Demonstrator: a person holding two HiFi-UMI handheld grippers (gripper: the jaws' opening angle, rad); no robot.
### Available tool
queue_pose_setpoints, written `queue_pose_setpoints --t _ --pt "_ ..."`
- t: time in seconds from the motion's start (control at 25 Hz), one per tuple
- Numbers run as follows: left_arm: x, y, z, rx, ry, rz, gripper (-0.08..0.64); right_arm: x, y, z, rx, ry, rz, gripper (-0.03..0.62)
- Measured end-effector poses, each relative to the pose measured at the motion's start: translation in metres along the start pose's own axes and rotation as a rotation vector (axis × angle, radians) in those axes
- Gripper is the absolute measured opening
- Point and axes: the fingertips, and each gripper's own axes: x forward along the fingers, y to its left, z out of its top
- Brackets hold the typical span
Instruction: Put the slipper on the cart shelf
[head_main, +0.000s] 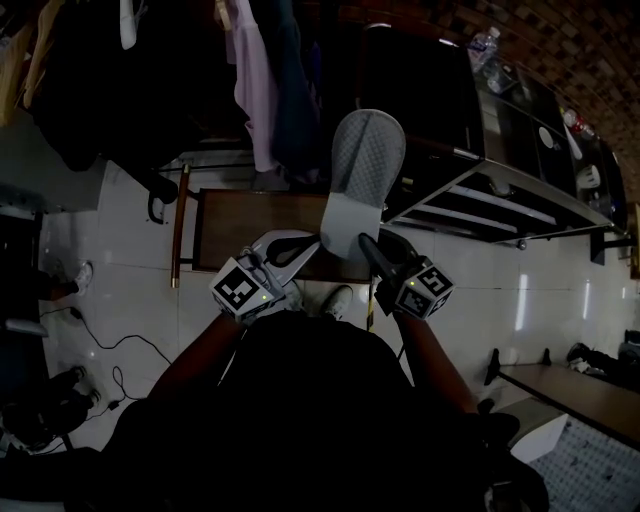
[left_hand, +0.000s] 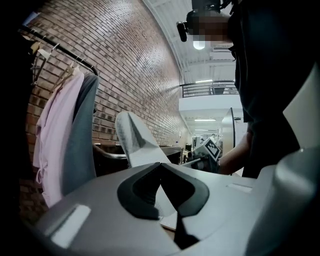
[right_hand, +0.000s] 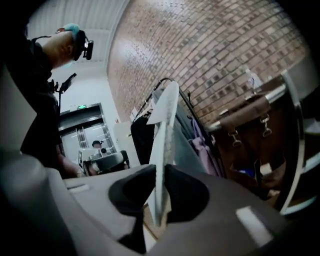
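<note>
Holding the slipper (head_main: 365, 165) aloft, not yet on the cart (head_main: 470, 190). It stands on end between both grippers, sole toward the head camera, just left of the cart's tiered shelves.
- Right gripper (right_hand: 160, 180): fingers pinch the sole edge-on, a firm carrying hold.
- Left gripper (left_hand: 161, 167): tips look closed on a thin white edge at the lower end, likely to steady it against swing.
- Slipper: flat and thin with a rounded end. Grey dimpled sole, pale cloth upper. Judged light and floppy.
- Cart: dark metal with railed shelves.
- Pink garment (left_hand: 57, 135) hangs on a rack by the brick wall.
</note>
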Motion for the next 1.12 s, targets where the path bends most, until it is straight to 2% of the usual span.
queue_pose_setpoints --t 0.24,0.36,0.56,0.84,1.0,1.12 --pt "0.002 0.009 0.017 0.027 -0.02 0.004 0.002 0.005 0.03 0.056 -0.142 -0.096 0.02 0.063" --pt "0.002 0.011 0.022 0.044 -0.034 0.008 0.002 0.005 0.043 0.072 -0.201 -0.113 0.02 0.063" --pt "0.001 0.013 0.034 0.018 -0.056 0.012 0.002 0.001 0.053 0.087 -0.261 -0.152 0.017 0.063" --pt "0.006 0.014 0.028 0.039 -0.005 0.017 0.001 0.0 0.051 0.085 -0.286 -0.144 0.015 0.063" --pt "0.0 0.022 0.026 0.027 -0.063 0.034 0.002 0.001 0.047 0.079 -0.269 -0.121 0.02 0.063" --pt "-0.002 0.026 0.026 -0.002 -0.067 0.043 0.003 0.002 0.044 0.076 -0.258 -0.112 0.02 0.063"
